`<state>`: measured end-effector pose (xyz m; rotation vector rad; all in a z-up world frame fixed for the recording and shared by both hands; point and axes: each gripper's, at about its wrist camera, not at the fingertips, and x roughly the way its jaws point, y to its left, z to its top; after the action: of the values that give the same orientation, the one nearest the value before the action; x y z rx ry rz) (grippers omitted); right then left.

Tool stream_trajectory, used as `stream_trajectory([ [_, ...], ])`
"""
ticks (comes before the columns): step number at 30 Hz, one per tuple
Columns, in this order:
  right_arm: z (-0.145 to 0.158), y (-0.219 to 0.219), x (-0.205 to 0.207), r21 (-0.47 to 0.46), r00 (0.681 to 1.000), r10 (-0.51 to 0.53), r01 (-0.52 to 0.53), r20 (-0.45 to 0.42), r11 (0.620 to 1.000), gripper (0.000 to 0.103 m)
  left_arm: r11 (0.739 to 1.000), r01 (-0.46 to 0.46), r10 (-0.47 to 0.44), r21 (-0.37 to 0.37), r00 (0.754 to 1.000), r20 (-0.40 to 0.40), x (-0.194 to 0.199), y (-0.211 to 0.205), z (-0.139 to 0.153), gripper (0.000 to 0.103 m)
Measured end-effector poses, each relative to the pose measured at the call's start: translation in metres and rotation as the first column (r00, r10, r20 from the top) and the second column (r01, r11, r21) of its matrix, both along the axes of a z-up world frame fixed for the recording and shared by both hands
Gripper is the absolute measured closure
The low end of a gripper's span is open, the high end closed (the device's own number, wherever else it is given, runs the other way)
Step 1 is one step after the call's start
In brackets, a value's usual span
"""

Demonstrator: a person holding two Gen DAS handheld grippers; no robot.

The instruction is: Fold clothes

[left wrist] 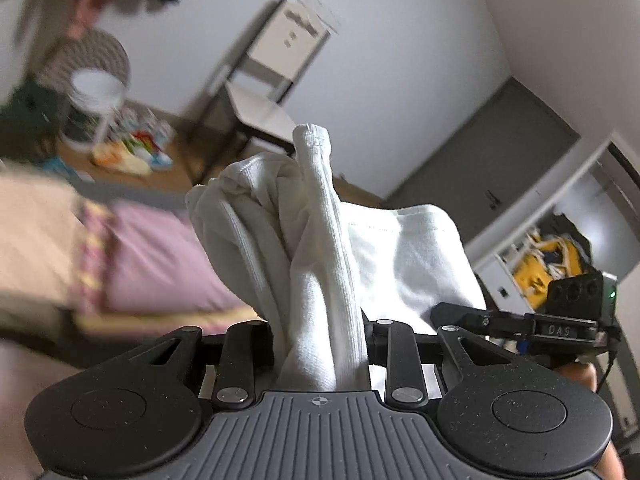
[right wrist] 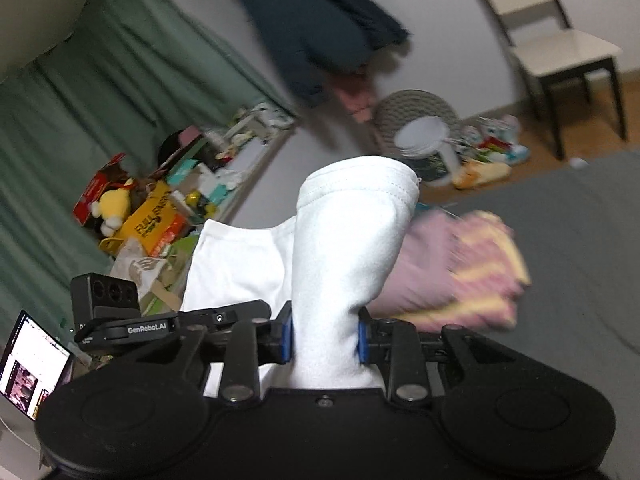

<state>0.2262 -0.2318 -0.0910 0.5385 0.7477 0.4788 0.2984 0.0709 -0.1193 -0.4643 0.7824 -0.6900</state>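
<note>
Both my grippers pinch the white garment (left wrist: 320, 264), lifted off the bed.
My left gripper (left wrist: 320, 344) and right gripper (right wrist: 325, 340) are each closed tight on bunched cloth; a pink garment (right wrist: 452, 268) lies on the grey bed (right wrist: 580, 240).

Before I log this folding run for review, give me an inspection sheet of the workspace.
Surface: grey bed cover.
Job's things: white garment, held up off the surface; pink garment with yellow stripes lying on the cover.
Clutter: boxes and a yellow plush toy on a shelf; toys on the floor.
Grippers: left tool and right tool both shut on the white garment.
Cables: thin lead by the other tool.
Surroundings: chair, green curtain, laptop.
</note>
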Motion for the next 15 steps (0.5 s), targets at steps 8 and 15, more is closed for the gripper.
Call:
stream_trajectory([
  [8,-0.041,0.106,0.113,0.118,0.996,0.073,-0.067,-0.044,0.991,0.075,0.977,-0.201,0.204,0.065,0.977,-0.056,0.074,0.131,-0.005,0.074],
  [15,-0.100,0.165,0.182,0.157,0.989,0.111,-0.095,-0.098,0.983,0.076,0.953,-0.289,0.300,0.095,0.944,-0.140,0.128,0.199,-0.059,0.074],
])
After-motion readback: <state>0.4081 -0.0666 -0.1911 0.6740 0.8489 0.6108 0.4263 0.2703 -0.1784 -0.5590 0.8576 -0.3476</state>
